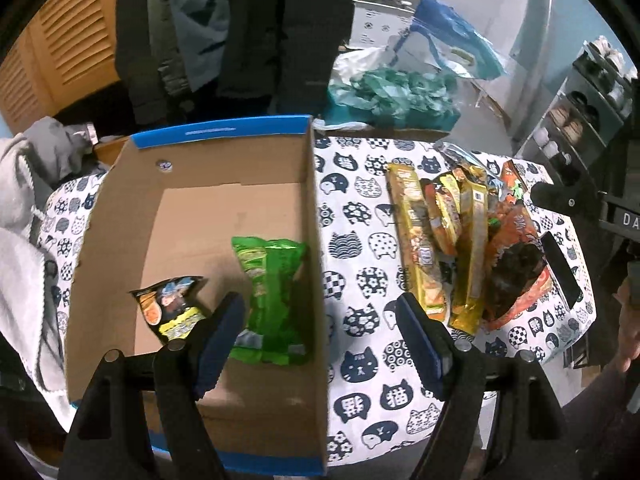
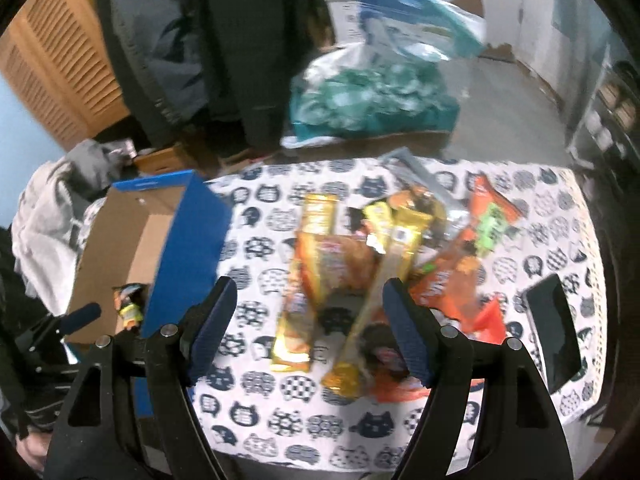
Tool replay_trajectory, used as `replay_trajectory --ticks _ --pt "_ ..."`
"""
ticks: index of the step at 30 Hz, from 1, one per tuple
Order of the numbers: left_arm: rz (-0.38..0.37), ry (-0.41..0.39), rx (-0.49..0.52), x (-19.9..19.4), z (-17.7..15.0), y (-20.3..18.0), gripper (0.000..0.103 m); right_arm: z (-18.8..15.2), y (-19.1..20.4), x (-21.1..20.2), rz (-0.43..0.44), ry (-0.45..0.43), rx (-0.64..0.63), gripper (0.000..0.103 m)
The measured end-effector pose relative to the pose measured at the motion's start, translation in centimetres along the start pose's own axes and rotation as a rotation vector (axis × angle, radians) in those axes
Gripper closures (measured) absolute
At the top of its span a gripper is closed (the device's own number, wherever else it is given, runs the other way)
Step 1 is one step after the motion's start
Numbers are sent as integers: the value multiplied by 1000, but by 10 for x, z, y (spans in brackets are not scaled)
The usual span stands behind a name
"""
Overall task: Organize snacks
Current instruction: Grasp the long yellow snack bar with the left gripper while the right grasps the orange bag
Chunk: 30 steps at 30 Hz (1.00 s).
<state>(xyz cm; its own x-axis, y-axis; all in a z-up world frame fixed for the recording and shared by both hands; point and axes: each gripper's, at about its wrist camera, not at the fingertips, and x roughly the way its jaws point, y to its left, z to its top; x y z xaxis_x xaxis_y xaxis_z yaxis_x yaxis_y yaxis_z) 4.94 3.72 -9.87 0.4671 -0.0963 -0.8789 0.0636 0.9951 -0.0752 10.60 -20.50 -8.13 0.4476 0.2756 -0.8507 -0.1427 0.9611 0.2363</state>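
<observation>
My left gripper (image 1: 320, 336) gapes empty above the box (image 1: 224, 152) — green packet (image 1: 272, 292) inside; my right gripper (image 2: 308, 332) gapes empty over the worktop's (image 2: 540, 216) snack pile (image 2: 380, 256).

The table (image 1: 360, 264) is covered by a white cloth printed with navy cat faces in checks, waves and flowers. The cardboard box (image 1: 200, 208) is brown inside and edged in blue, and in it a green packet (image 1: 272, 296) and a black-and-yellow packet (image 1: 172, 304) are seen. The snack pile (image 2: 360, 272) is coloured gold, yellow and orange-red.
</observation>
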Motion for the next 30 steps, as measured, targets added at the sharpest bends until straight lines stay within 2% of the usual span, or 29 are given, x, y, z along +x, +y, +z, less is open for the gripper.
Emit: replay_trajectory --ticks 9,18,24,30 --pt "-40 15 -10 15 14 -25 23 -6 -42 11 -69 53 79 27" --pt "-72 54 -28 42 28 -45 23 -15 -81 43 -129 128 194 27" --pt "-80 85 -3 65 33 -60 23 -20 -92 64 -118 173 242 27" --pt "-103 126 -5 90 36 -72 23 -20 -92 75 -156 170 214 27"
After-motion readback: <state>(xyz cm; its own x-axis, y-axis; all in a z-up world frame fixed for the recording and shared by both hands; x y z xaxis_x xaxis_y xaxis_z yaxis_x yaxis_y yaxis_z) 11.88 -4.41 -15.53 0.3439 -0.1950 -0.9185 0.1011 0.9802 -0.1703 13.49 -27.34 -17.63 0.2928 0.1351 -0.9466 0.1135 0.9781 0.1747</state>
